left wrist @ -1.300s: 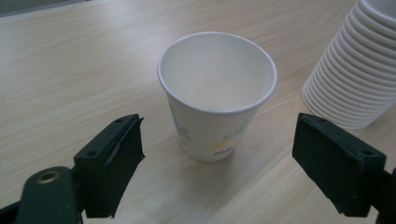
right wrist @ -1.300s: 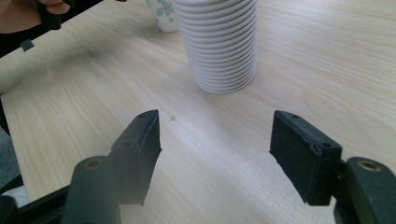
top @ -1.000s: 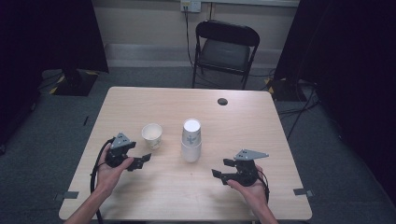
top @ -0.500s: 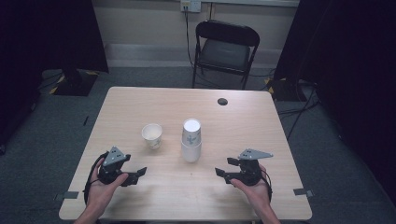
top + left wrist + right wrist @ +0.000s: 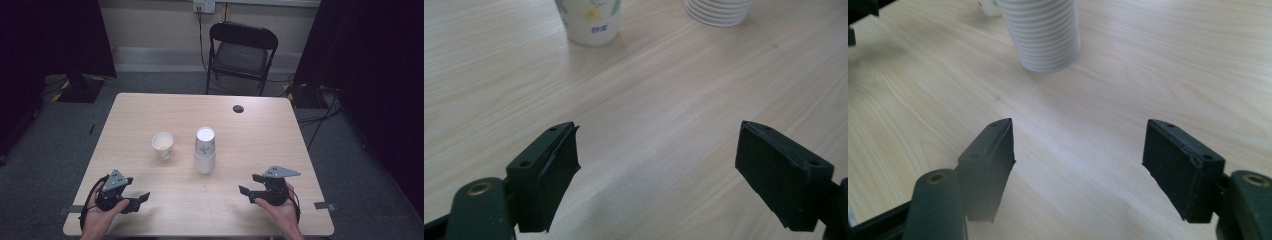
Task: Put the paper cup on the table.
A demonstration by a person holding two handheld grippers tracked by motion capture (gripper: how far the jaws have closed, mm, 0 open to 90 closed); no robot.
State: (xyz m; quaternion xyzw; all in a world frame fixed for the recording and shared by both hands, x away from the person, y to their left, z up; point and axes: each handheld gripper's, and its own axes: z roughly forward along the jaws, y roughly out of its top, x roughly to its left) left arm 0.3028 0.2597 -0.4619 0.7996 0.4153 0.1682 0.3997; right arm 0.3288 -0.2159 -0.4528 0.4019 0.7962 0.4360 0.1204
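A single white paper cup with a flower print stands upright left of the table's middle. Beside it on the right rises a stack of upturned white cups, its ribbed rims showing in the right gripper view and its base in the left gripper view. My left gripper rests near the front left edge, open, nothing between its jaws. My right gripper sits near the front right, open and empty.
The wooden table has a small dark round cap near its far edge. A black folding chair stands behind the table. Dark curtains hang at both sides, and cables run over the grey floor.
My left gripper has drawn back from beside the single cup toward the front left edge. My right gripper has shifted slightly back toward the front edge. Both cups stay put.
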